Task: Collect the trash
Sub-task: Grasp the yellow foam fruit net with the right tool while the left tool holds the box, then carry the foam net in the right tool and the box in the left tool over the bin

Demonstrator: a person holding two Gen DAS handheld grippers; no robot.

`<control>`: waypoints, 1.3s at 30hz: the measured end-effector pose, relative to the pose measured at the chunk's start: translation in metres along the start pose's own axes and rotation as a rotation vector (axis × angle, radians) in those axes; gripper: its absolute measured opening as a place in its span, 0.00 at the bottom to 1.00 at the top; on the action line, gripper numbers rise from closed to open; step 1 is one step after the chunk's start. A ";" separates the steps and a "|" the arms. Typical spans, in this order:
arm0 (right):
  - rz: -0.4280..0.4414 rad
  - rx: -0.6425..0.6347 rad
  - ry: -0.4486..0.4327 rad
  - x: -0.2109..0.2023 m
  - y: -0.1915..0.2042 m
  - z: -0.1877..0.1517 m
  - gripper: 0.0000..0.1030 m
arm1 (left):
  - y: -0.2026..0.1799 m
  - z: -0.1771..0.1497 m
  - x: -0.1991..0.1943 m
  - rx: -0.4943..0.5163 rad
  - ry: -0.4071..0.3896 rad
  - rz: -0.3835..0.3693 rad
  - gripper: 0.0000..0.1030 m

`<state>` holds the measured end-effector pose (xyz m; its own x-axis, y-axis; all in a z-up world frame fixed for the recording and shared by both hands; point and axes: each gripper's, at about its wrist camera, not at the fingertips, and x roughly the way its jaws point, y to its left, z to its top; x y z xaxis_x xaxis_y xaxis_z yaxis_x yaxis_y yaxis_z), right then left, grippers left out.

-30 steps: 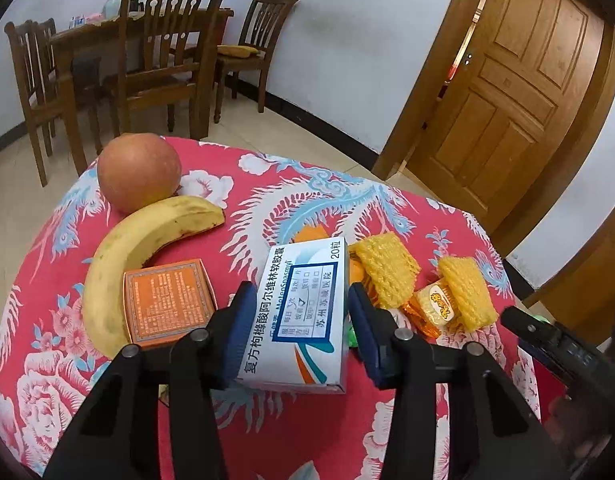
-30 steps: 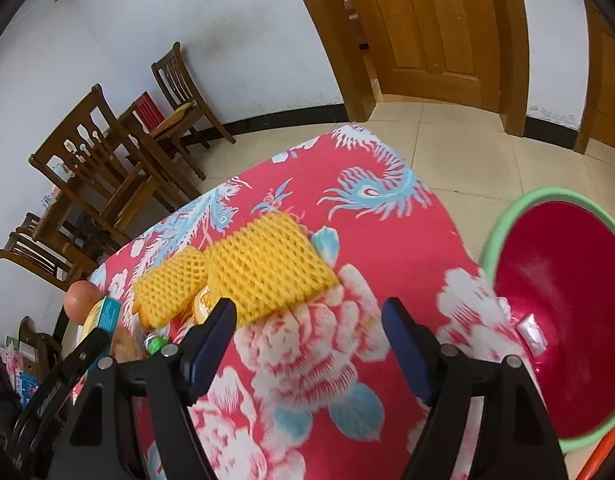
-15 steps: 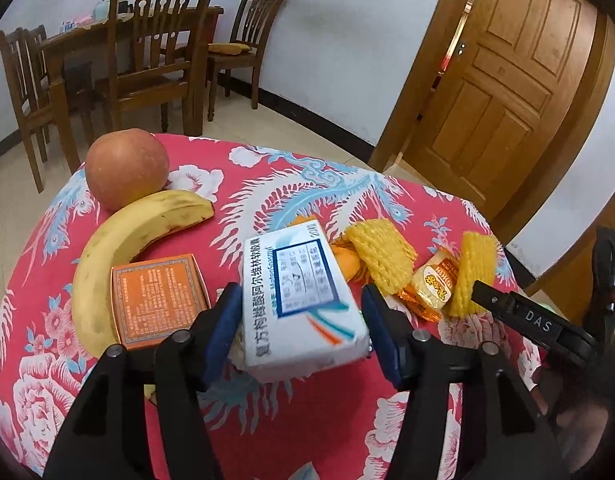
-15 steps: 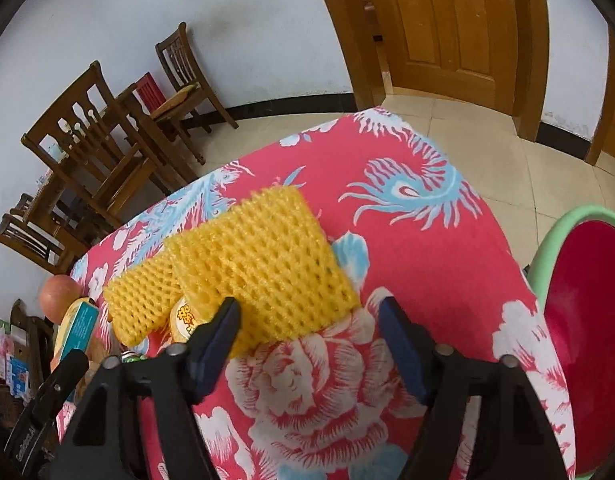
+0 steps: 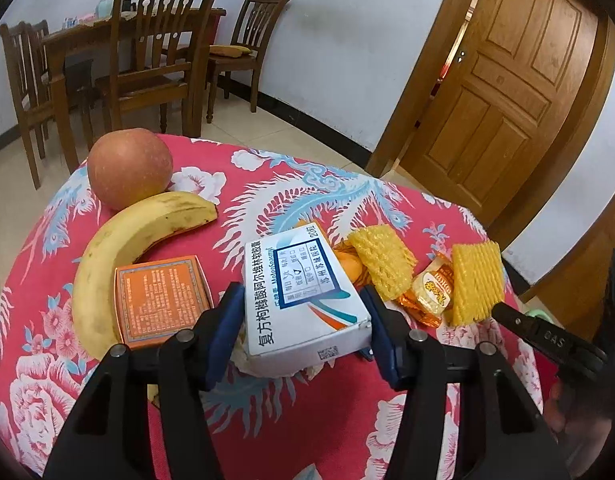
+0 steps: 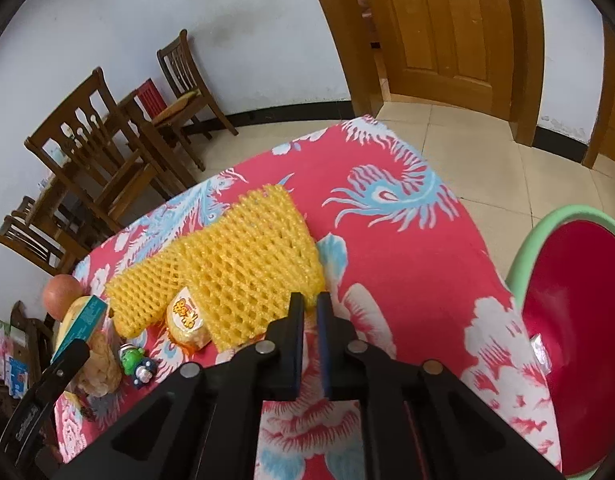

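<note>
My left gripper (image 5: 301, 312) is shut on a white and blue medicine box (image 5: 301, 296) and holds it tilted just above the red flowered tablecloth (image 5: 267, 200). My right gripper (image 6: 310, 306) is shut on the near edge of a yellow foam fruit net (image 6: 251, 252); that net also shows in the left wrist view (image 5: 475, 284). A second yellow net (image 5: 381, 262) and an orange candy wrapper (image 5: 429, 292) lie between them. A red basin with a green rim (image 6: 579, 340) stands on the floor at the right and holds a small wrapper (image 6: 541, 350).
An apple (image 5: 129, 168), a banana (image 5: 123, 248) and an orange box (image 5: 161, 300) lie at the left of the table. A small green toy (image 6: 137, 364) sits near the candy. Wooden chairs (image 5: 147, 60) and a door (image 5: 503, 92) stand behind.
My right gripper moved forward and closed on the edge of the yellow foam net. My left gripper closed on the medicine box and lifted and tilted it.
</note>
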<state>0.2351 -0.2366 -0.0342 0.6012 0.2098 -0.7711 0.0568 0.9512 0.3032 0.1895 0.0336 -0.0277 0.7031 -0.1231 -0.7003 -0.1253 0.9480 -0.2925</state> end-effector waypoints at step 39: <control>-0.014 0.219 -0.197 -0.146 -0.116 -0.067 0.07 | -0.101 -0.035 -0.060 0.159 0.044 -0.252 0.52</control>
<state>0.0875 -0.3629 0.0054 0.7412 0.1290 -0.6588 0.2239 0.8777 0.4238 0.1351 -0.0654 0.0213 0.6667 -0.3697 -0.6471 0.1628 0.9196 -0.3577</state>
